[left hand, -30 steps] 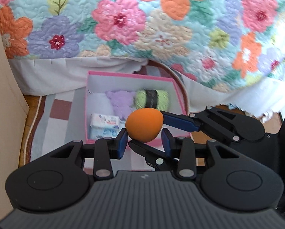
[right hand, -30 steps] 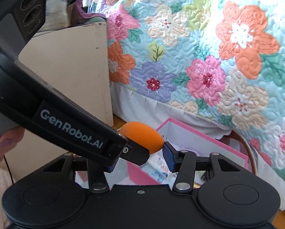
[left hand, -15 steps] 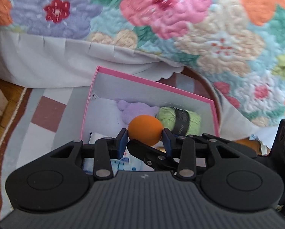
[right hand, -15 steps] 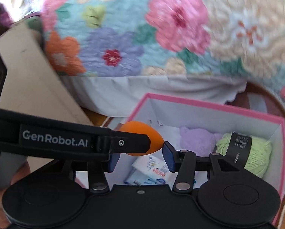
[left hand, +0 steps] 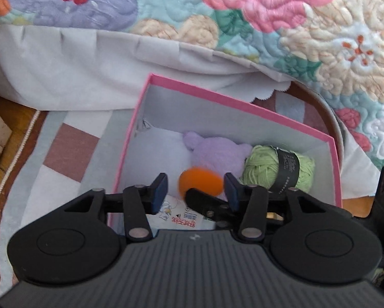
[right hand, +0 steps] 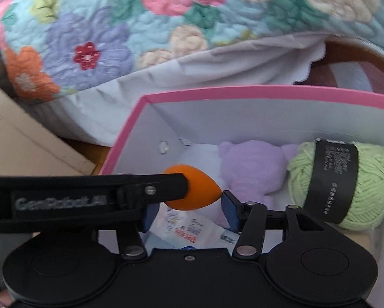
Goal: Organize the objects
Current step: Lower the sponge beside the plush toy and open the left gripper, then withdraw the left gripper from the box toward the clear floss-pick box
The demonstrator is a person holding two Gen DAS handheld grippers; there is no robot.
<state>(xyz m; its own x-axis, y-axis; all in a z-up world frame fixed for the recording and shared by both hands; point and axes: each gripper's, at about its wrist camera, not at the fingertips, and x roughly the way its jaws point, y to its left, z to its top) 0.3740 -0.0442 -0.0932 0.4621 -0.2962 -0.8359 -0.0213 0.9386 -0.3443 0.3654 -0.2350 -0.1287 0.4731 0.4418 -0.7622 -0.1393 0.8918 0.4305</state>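
An orange egg-shaped sponge [left hand: 201,182] [right hand: 197,192] hangs just inside a pink-rimmed white box [left hand: 243,105] [right hand: 243,93]. It sits between the fingers of both grippers. My left gripper [left hand: 195,191] has its jaws opening, and a gap shows beside the left pad. My right gripper [right hand: 189,213] is opening too; the sponge's tip is at its right pad, and its left pad is partly hidden by the left gripper's finger [right hand: 89,195]. The sponge looks blurred in the left wrist view.
In the box lie a purple plush [left hand: 217,154] [right hand: 253,169], a green yarn ball [left hand: 279,169] [right hand: 346,184] and a tissue pack [left hand: 179,218] [right hand: 192,231]. A floral quilt [left hand: 269,12] and white bed skirt [left hand: 76,64] hang behind. A patterned rug [left hand: 68,151] lies left, with cardboard [right hand: 25,141] beyond.
Both grippers came down with the sponge from above the box into it. Their jaws have widened and the left pads no longer press the sponge.
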